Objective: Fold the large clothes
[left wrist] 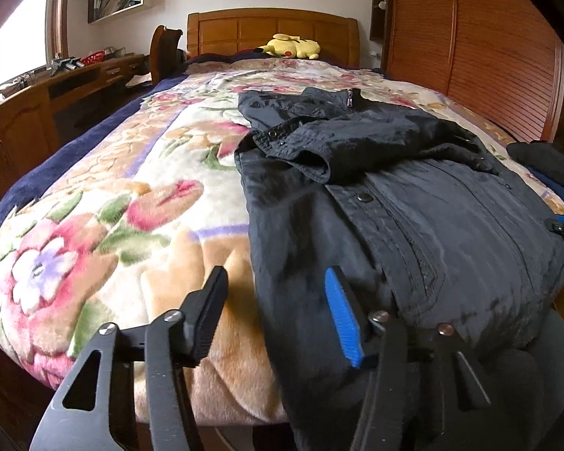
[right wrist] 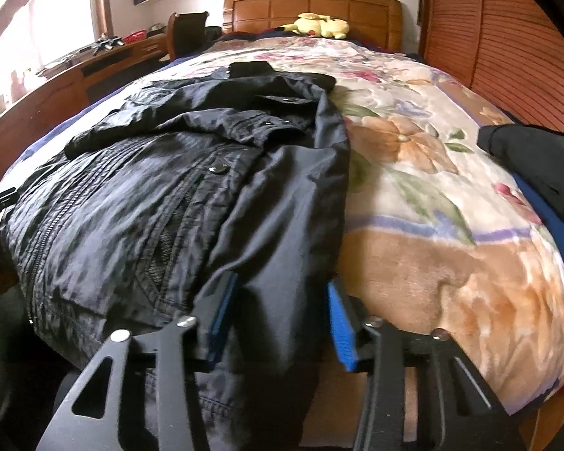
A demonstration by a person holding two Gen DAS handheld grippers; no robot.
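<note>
Left gripper part open astride left edge of black jacket at bed foot; pads not pressing cloth. Right gripper part open, jacket's right edge between fingers; pad contact unclear. Jacket lies mid floral blanket. Bare blanket both sides; dark clothes pile far right.

Black jacket lies flat on the bed; hem overhanging the near edge
</note>
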